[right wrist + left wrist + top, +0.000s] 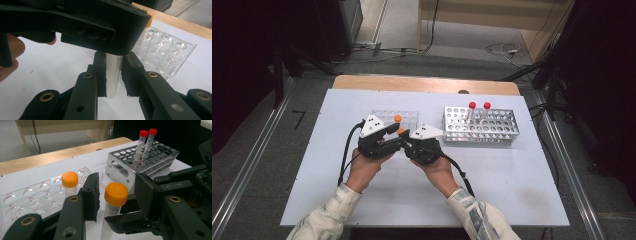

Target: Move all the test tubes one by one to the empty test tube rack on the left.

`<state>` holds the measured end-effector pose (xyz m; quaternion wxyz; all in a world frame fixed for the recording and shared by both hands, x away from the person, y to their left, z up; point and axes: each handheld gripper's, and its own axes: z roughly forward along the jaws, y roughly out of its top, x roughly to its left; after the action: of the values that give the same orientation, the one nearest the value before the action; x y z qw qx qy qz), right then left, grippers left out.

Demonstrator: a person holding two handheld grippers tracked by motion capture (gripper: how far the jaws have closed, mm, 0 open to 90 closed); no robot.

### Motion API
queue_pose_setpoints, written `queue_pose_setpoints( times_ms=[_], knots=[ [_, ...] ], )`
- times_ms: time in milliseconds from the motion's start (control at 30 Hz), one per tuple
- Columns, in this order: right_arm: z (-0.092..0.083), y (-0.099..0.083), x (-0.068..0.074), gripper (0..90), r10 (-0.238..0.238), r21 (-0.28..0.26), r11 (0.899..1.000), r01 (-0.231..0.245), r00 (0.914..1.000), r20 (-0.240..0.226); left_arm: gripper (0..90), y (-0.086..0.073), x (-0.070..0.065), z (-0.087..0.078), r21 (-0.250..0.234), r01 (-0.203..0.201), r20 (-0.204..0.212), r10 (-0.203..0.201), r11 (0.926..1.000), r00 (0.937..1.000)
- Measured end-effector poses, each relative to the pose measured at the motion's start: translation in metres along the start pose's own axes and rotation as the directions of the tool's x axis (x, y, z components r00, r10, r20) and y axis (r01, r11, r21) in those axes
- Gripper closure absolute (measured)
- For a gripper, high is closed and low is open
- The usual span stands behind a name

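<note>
An orange-capped clear tube [401, 131] stands upright between my two grippers at the middle of the white table. My right gripper [113, 65] is shut on the tube's body [112, 75], its pads pressing from both sides. The left gripper [117, 192] has its pads on either side of the orange cap [116, 193], with a small gap on each side, so it is open. In the high view the left gripper [398, 136] and the right gripper [406, 141] meet nose to nose just in front of the clear plastic rack [409, 116].
A second orange-capped tube [70, 180] stands in the clear rack [30, 195]. To the right a metal rack [482, 125] holds two red-capped tubes [472, 106]. The wooden table edge [427, 84] lies behind.
</note>
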<state>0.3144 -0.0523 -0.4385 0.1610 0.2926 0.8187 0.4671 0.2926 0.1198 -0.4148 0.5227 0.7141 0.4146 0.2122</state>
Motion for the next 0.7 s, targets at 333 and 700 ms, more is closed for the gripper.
queue_pose_setpoints(
  times_ms=[333, 700],
  knots=[
    [-0.0015, 0.0011, 0.0000, 72.4, 0.005, -0.006, 1.000, -0.005, 1.0000, 0.000, 67.6, -0.0010, 0.0019, 0.0007, 0.009, -0.001, 0.000, 0.001, 1.0000, 1.0000],
    [-0.0003, 0.0010, -0.0001, 47.1, -0.002, 0.007, 1.000, 0.002, 0.9998, -0.019, 69.8, 0.0007, 0.0062, -0.0028, 0.002, 0.009, -0.011, -0.009, 1.0000, 0.9999]
  ],
)
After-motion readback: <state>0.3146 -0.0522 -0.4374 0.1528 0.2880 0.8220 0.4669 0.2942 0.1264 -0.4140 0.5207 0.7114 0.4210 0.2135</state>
